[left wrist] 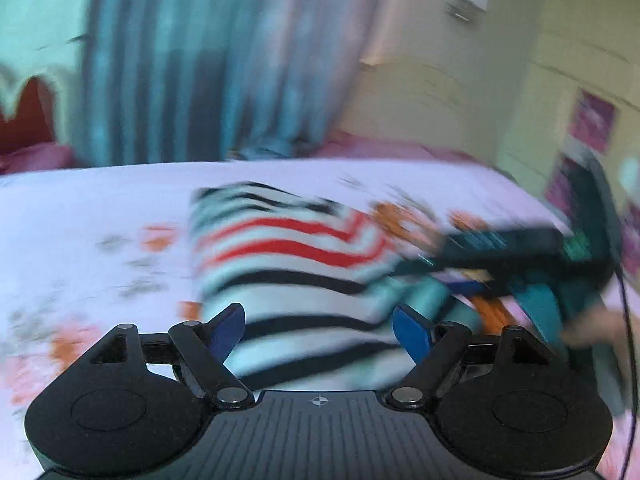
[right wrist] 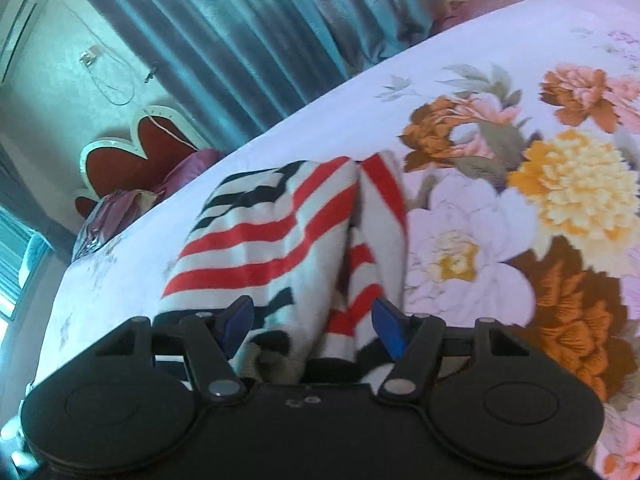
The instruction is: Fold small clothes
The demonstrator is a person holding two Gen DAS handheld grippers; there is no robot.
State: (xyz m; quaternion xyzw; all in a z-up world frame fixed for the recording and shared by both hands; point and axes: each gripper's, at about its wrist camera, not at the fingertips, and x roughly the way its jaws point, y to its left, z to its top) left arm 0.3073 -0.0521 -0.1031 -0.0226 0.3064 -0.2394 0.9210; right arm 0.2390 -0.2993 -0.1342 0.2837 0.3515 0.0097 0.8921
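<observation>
A small white garment with red and black stripes (left wrist: 296,276) lies on the floral bedsheet (left wrist: 80,216); the left wrist view is motion-blurred. My left gripper (left wrist: 318,326) is open, its blue pads wide apart just above the garment's near edge. In the right wrist view the striped garment (right wrist: 280,236) lies folded in a bunched heap, with a crease down its middle. My right gripper (right wrist: 312,320) is open, its pads on either side of the garment's near end, holding nothing. The other gripper's dark body (left wrist: 520,252) shows at the right of the left wrist view.
The bedsheet (right wrist: 500,220) carries large orange, yellow and pink flowers. Teal curtains (right wrist: 260,40) hang behind the bed. A red and white headboard (right wrist: 136,160) and a purple pillow (right wrist: 120,208) sit at the bed's far end. Cream cabinets (left wrist: 440,92) stand beyond the bed.
</observation>
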